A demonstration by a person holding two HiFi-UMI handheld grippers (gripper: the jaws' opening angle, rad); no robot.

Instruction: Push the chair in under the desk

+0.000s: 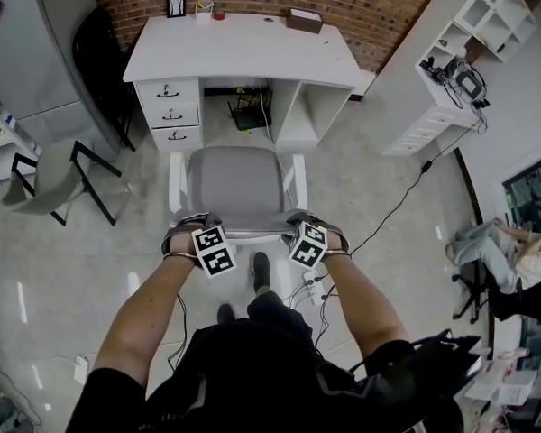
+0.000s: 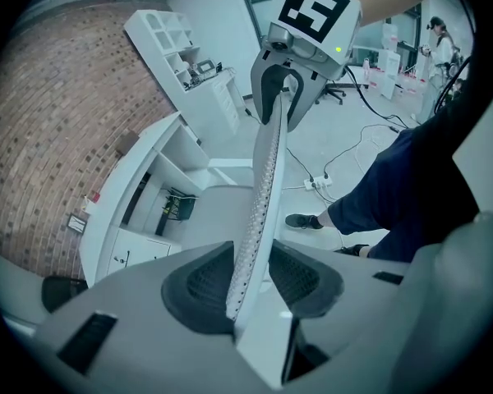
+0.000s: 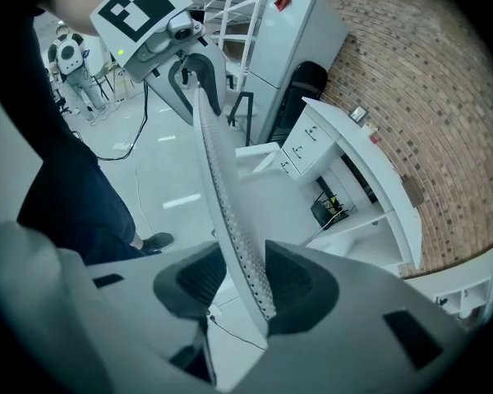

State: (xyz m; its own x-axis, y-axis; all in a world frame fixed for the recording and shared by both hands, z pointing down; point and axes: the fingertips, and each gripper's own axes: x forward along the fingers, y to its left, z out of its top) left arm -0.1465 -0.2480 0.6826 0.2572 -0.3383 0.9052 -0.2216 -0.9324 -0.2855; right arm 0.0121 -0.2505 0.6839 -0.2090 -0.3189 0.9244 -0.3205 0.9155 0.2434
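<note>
Standing on the pale floor just near of the desk, the chair faces the kneehole; its grey seat lies wholly on the near side of the desk, its far edge just short of the opening.

The left gripper is clamped on the left end of the top edge of the backrest. The perforated edge runs between its pads. The right gripper is clamped the same way on the right end of that edge. Both point steeply down.

Containers:
- The kneehole holds a small black device with cables, set at the far end.
- Three drawers in the left pedestal are all closed; their contents cannot be seen.
- The white shelf unit at far right carries a dark device with tangled cables on its top.

On the desktop, along the far edge, stand a picture frame, a cup, a small red item and a brown box.

A second chair, grey on a black frame, stands well apart at left.
</note>
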